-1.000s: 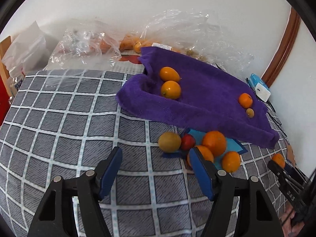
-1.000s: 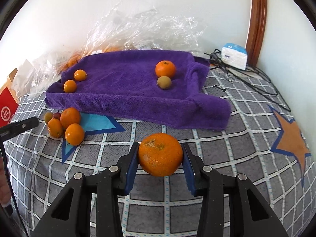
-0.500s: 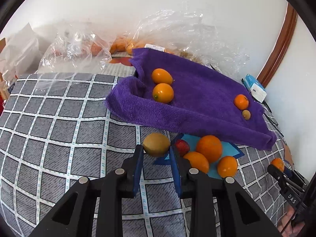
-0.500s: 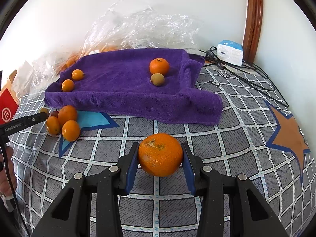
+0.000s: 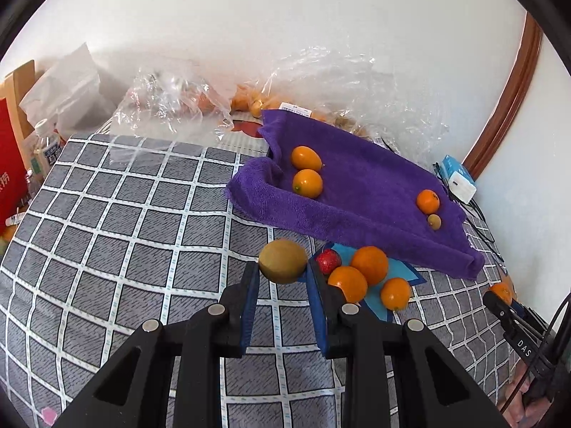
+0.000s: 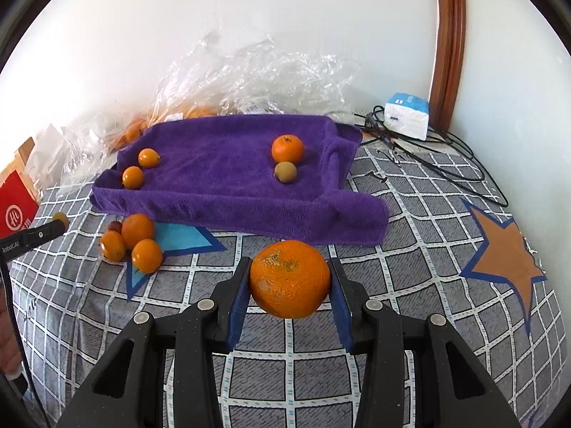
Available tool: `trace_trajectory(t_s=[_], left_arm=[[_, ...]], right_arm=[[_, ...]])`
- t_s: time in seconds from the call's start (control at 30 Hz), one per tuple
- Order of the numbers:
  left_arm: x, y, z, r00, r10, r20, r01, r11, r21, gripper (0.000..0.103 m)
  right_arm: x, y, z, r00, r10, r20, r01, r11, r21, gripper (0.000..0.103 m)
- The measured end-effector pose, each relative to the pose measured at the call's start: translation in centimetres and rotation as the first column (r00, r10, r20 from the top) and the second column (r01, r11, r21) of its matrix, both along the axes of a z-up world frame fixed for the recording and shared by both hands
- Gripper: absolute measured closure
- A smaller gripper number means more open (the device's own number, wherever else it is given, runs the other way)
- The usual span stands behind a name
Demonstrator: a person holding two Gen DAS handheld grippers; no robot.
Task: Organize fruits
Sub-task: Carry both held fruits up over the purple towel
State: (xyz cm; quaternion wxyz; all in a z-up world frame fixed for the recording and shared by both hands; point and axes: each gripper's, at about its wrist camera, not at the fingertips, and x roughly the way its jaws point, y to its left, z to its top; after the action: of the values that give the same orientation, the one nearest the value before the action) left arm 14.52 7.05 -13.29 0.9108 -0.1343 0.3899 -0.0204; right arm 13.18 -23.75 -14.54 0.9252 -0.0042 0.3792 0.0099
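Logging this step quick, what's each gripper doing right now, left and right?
Left gripper: jaws shut on the brownish-green fruit.
Right gripper: jaws shut on the large orange.

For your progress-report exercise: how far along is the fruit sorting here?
Done: four fruits lie on the purple towel. In hand: the left gripper holds a kiwi, the right gripper an orange. Left: the fruit cluster beside the towel.
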Motion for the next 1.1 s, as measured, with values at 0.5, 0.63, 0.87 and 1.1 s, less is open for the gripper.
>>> trace_trajectory(t_s=[0.5,0.63,0.87,1.1], left_arm=[[-0.9,-0.6,2.6,0.998,0.0,0.062,-0.002,1.0,0.031,0.077],[-0.4,-0.6,3.1,0.998,0.0,0.069,-0.001,1.0,0.015,0.077],[1.7,-1.1,4.9,0.992,0.015,0.123,-0.022,0.998,0.055,0.077],[4.5,-1.6,6.1,0.987,0.02,0.157,-0.029,0.998,0.059,0.077]], right_arm=[[-0.7,0.0,2.5,0.998,-0.024,0.05,0.024,1.0,0.002,0.061],[0.0,0.0,2.9,0.998,-0.036,0.056,0.035,0.999,0.01,0.061],[1.8,-0.1,4.0,0.996,-0.045,0.074,0.044,0.999,0.017,0.061],[5.2,0.2,4.9,0.994,-0.044,0.101,0.043,0.999,0.014,0.061]])
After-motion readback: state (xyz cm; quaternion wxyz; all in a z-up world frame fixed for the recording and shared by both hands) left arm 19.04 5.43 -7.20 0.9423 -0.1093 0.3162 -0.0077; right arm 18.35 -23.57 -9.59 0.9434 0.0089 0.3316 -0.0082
